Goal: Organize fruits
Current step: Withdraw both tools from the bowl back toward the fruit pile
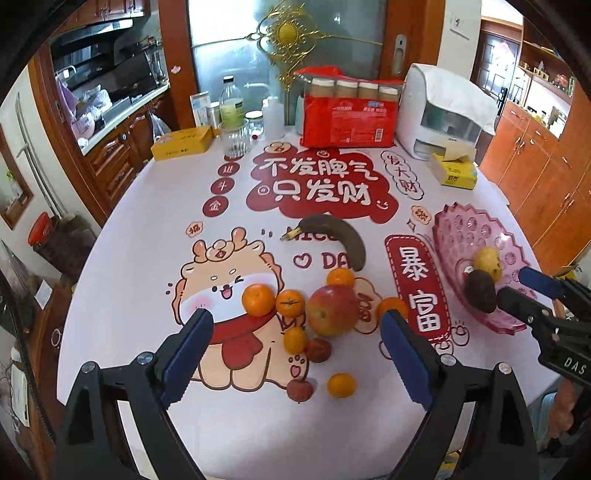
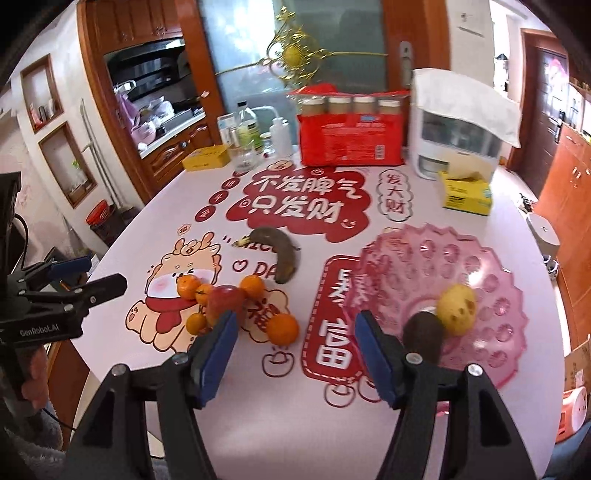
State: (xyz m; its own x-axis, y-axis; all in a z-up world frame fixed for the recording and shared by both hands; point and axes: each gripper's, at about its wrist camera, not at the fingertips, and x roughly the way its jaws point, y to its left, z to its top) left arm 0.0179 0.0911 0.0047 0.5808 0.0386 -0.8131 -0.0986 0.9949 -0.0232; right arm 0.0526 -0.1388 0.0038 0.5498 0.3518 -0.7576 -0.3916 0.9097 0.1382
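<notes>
Wooden cabinets (image 1: 524,155) line the walls; frosted glass door (image 1: 229,33) behind table (image 1: 129,258).

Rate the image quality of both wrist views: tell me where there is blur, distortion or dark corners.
Left wrist view: sharp at centre, the apple and banana crisp; fisheye bends the cabinets and table edge; corners black. Right wrist view: softer overall, the yellow fruit and pink plate slightly smeared, likely motion; same barrel distortion and dark corners.

Two fruits in bowl (image 1: 480,236) at right; banana (image 1: 338,236) behind apple (image 1: 332,310) & oranges (image 1: 258,299), table centre.
</notes>
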